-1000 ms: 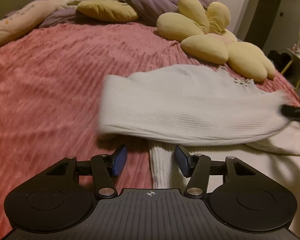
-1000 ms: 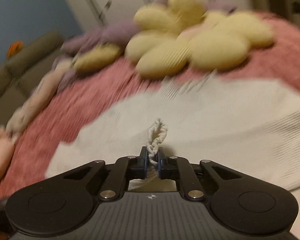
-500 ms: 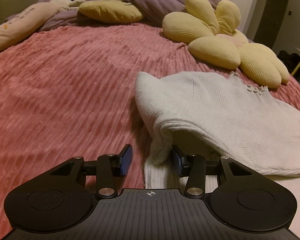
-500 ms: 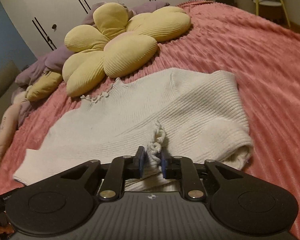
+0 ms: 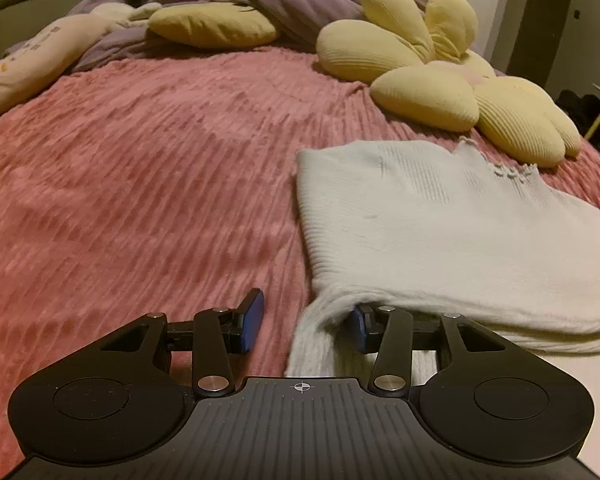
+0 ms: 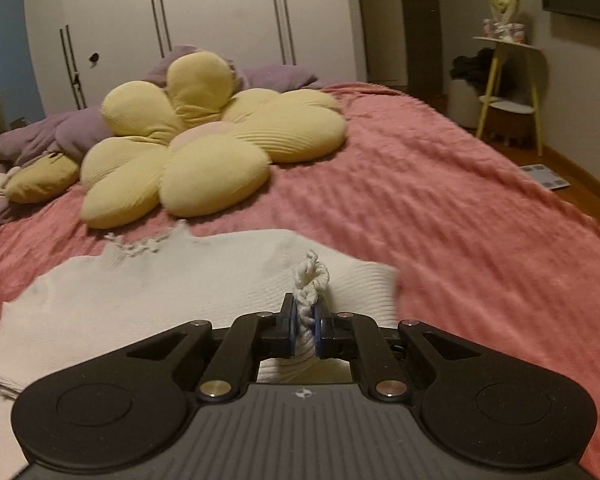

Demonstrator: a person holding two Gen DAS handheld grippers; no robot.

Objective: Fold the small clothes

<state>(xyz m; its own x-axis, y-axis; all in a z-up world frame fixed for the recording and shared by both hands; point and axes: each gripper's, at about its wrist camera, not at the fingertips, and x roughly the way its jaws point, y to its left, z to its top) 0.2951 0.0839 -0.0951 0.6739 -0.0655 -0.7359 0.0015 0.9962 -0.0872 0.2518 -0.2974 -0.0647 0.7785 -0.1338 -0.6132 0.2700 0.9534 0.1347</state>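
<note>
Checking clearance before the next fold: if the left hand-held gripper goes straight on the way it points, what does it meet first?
Most likely the white knit garment: its bunched edge already lies between the opening jaws of the left hand-held gripper, against the right pad. Just left of that is pink bedspread. Depth is unclear.

I see a bed [image 5: 148,184] under pink ribbed cover, bearing a white knit top [image 5: 440,232], flower cushion [image 6: 204,148] and purple duvet [image 5: 284,4].
</note>
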